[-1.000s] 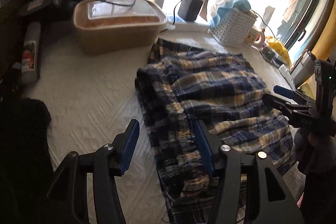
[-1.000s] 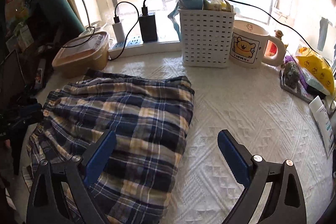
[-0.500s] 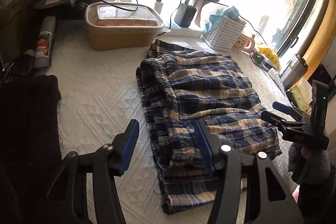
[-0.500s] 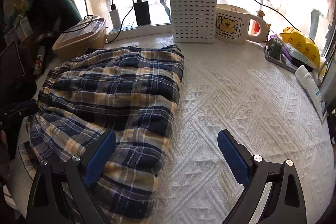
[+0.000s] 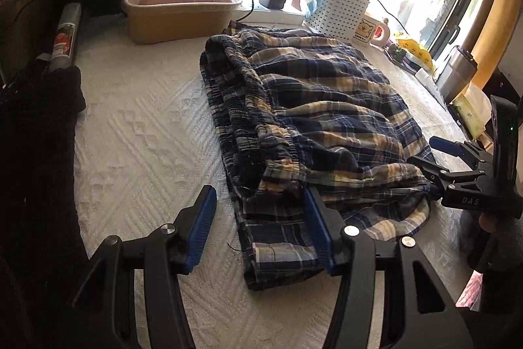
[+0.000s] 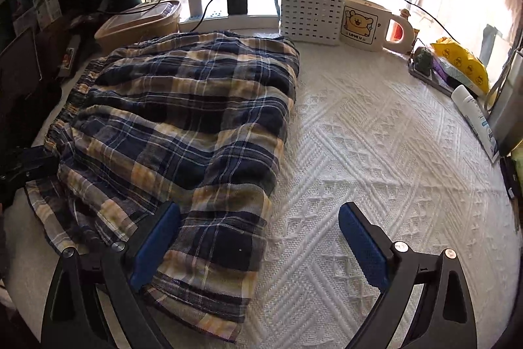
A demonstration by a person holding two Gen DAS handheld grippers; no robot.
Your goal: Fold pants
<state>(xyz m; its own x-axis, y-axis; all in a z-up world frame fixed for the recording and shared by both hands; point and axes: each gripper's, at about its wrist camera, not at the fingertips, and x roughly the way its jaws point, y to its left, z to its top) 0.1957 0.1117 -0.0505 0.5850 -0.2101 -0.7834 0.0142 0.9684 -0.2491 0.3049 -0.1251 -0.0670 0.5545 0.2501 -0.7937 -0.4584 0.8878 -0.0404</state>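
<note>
Both grippers, left gripper point(image 5: 260, 228) and right gripper point(image 6: 260, 247), are spread wide, holding nothing. Plaid pants point(image 6: 183, 126) look mostly folded, though the hem around 6 o'clock seems messy and probably needs tidying.

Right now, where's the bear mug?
The bear mug stands at the back of the table by the window, right beside the white basket in the right wrist view, well behind the plaid pants.

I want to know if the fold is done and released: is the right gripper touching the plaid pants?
Cannot tell. In the right wrist view the right gripper is open over the plaid pants, but no gap or contact shows plainly.
</note>
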